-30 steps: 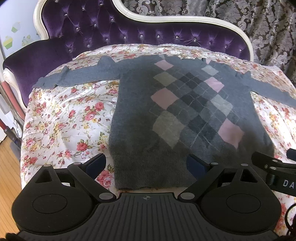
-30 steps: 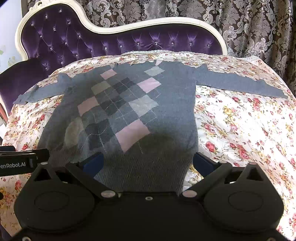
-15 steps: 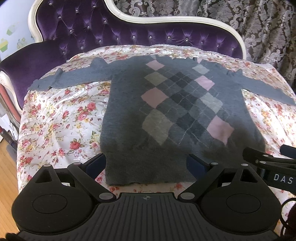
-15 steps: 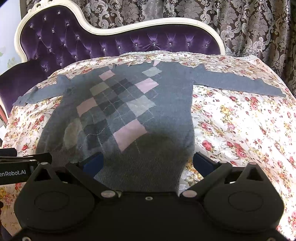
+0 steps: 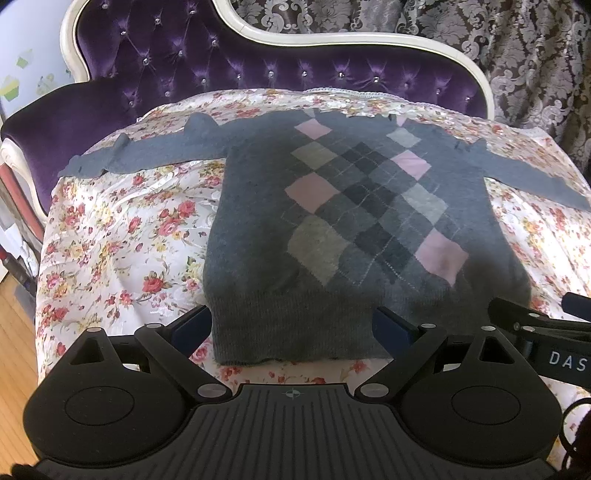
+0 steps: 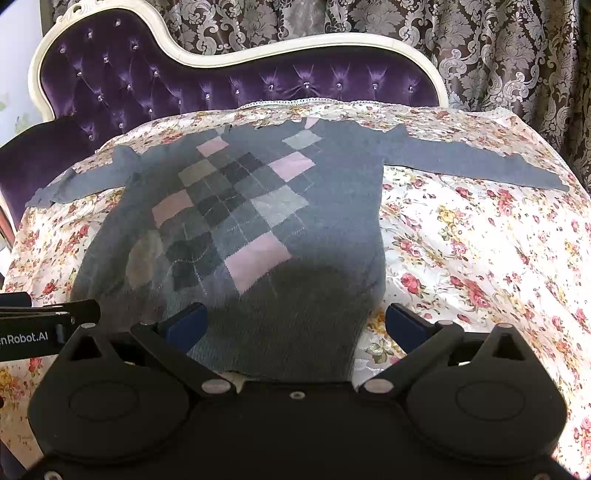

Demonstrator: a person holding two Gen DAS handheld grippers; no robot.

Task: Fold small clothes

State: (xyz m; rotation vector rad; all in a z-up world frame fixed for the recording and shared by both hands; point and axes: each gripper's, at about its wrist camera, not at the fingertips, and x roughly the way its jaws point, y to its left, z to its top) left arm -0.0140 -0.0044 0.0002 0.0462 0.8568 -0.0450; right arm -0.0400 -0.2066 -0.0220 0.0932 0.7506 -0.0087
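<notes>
A small grey sweater [image 5: 343,229] with a pink and grey argyle front lies flat on a floral sheet [image 5: 110,240], both sleeves spread out sideways. It also shows in the right wrist view [image 6: 258,229]. My left gripper [image 5: 291,328] is open and empty, hovering over the left part of the sweater's hem. My right gripper [image 6: 295,325] is open and empty, hovering over the right part of the hem. Each gripper's side shows at the edge of the other's view.
The sheet covers a purple tufted sofa [image 5: 221,70] with a cream frame. Patterned curtains [image 6: 406,18] hang behind it. Wooden floor [image 5: 14,332] shows at the left, below the seat's edge.
Both grippers have drawn back a little towards the seat's front edge, so the sweater's hem now sits further up in both views. Both stay open.
</notes>
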